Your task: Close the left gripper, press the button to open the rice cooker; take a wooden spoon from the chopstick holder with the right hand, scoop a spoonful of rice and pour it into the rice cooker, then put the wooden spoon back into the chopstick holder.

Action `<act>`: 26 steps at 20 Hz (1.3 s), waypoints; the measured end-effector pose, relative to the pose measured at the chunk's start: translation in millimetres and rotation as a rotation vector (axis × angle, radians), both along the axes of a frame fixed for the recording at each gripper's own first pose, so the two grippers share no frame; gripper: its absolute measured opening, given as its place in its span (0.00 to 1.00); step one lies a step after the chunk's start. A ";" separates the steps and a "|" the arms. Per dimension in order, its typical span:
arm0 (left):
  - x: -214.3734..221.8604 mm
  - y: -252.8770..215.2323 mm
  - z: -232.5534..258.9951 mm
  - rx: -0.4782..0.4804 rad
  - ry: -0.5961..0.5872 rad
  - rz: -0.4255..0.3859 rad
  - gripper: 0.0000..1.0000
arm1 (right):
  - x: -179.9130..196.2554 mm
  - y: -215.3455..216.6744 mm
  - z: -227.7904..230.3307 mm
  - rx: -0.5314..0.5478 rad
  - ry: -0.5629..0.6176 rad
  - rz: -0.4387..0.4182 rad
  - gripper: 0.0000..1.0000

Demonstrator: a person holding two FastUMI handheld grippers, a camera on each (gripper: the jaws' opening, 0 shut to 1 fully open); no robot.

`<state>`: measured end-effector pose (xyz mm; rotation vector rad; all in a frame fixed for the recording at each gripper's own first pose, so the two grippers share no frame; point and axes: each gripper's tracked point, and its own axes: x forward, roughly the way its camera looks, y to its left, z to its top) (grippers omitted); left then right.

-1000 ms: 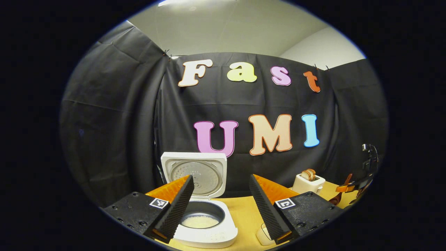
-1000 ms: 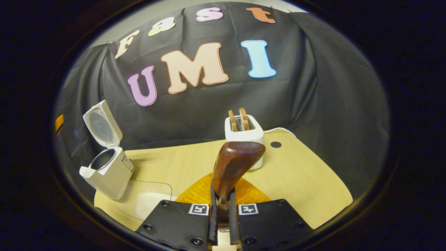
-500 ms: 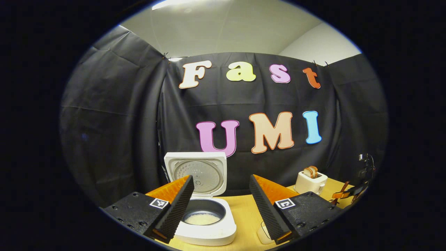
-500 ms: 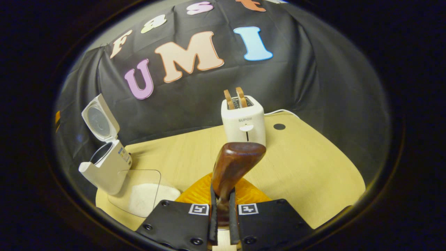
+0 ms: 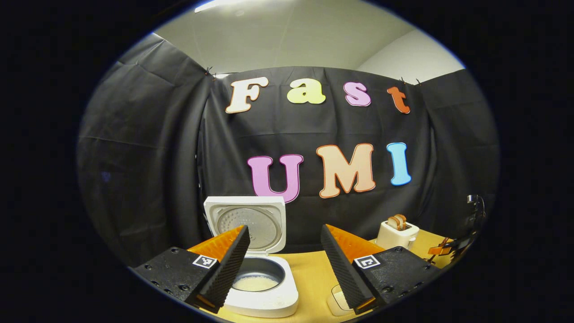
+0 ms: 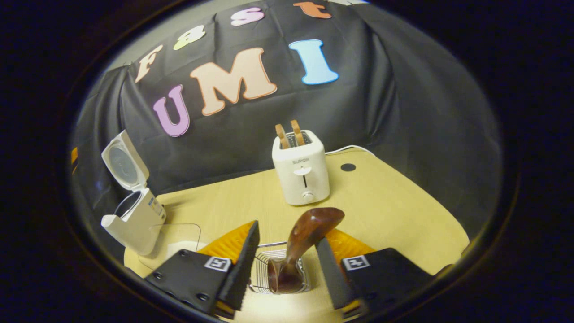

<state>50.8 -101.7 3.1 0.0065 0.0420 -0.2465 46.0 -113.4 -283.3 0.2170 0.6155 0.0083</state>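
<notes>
With right hand-held gripper (image 6: 283,264) fingers apart, dark wooden spoon (image 6: 300,246) rests in wire chopstick holder (image 6: 260,269); withdrawing toward 6 o'clock risks snagging handle.

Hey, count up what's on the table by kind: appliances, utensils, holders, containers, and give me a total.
Appliances: 2, the rice cooker and the toaster.
Utensils: 1, the wooden spoon.
Holders: 1, the wire chopstick holder.
Containers: 1, the clear rice container.
Total: 5.
</notes>
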 end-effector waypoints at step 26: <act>200.2 67.4 23.3 -0.082 -0.022 0.008 0.93 | -72.1 62.2 137.1 -0.162 -0.229 -0.080 1.00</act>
